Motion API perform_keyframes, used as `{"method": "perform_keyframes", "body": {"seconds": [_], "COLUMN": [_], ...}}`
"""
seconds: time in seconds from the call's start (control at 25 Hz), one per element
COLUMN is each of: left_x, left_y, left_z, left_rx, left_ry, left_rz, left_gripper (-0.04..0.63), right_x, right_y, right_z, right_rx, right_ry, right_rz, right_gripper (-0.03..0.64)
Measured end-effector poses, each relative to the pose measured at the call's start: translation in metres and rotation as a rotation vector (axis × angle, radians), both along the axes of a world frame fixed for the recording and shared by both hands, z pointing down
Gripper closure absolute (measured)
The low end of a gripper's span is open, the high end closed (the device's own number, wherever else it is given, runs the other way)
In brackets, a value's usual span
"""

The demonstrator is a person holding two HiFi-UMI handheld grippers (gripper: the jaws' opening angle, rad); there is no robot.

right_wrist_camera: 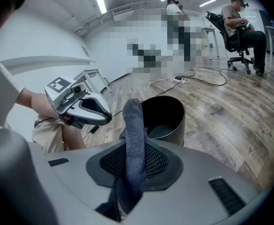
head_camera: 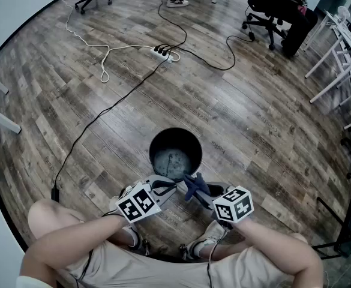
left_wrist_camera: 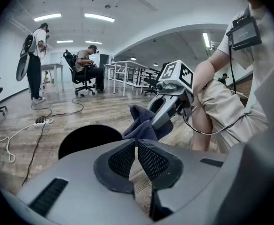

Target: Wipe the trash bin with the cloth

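The black trash bin (head_camera: 175, 138) stands upright on the wood floor (head_camera: 253, 119), just ahead of the person's feet. The right gripper (head_camera: 194, 192) pinches a dark blue cloth (head_camera: 197, 185) between its jaws, close to the bin's near rim. The left gripper (head_camera: 174, 188) hovers just beside the cloth, jaws pressed together with nothing between them. A power strip (head_camera: 162, 53) lies well beyond the bin

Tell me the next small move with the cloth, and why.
Probably ease the right gripper forward and down until the cloth presses on the near rim of the trash bin. That gripper is shut on the cloth, which stands up beside the bin's open top; whether they touch is unclear. The left gripper is shut and empty.
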State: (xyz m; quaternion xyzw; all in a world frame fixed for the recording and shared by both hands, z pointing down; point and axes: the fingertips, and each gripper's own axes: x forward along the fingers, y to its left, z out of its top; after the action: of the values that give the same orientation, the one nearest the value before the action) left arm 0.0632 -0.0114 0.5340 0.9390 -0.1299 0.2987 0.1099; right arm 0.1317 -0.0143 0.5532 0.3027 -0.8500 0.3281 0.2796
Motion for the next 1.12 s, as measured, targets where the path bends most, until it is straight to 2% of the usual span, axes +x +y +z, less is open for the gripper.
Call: {"method": "perform_keyframes", "body": {"seconds": [0.12, 0.28, 0.4, 0.56, 0.68, 0.8, 1.0, 1.12], "left_x": [-0.005, -0.015, -0.02, -0.022, -0.021, -0.02, -0.021, -0.019], "left_y": [-0.005, -0.006, -0.003, -0.004, -0.008, -0.013, -0.03, -0.031], "left_z": [-0.001, 0.011, 0.023, 0.036, 0.053, 0.078, 0.108, 0.117], "left_rx": [-0.007, -0.008, 0.0, 0.101, 0.088, 0.092, 0.159, 0.242], "left_ry": [-0.002, -0.041, -0.083, -0.166, -0.188, -0.243, -0.353, -0.439], "left_rz": [-0.007, -0.004, 0.015, 0.082, 0.084, 0.098, 0.113, 0.186], "left_gripper": [0.583, 0.581, 0.543, 0.509, 0.483, 0.471, 0.471, 0.471], "right_x": [-0.005, -0.009, -0.01, -0.013, -0.023, -0.026, -0.019, -0.015], "right_y": [-0.001, -0.003, -0.004, 0.001, 0.012, 0.018, 0.014, 0.014], "right_z": [0.0, 0.007, 0.013, 0.022, 0.027, 0.032, 0.042, 0.052], "right_rx": [0.014, 0.007, -0.017, -0.077, -0.102, -0.098, -0.099, -0.097], "right_ry": [0.011, 0.033, 0.045, 0.049, 0.059, 0.089, 0.112, 0.143], "right_rz": [-0.011, -0.02, -0.011, -0.015, -0.083, -0.109, -0.086, -0.087], "right_gripper": [0.534, 0.534, 0.532, 0.532, 0.532, 0.532, 0.532, 0.532]}}
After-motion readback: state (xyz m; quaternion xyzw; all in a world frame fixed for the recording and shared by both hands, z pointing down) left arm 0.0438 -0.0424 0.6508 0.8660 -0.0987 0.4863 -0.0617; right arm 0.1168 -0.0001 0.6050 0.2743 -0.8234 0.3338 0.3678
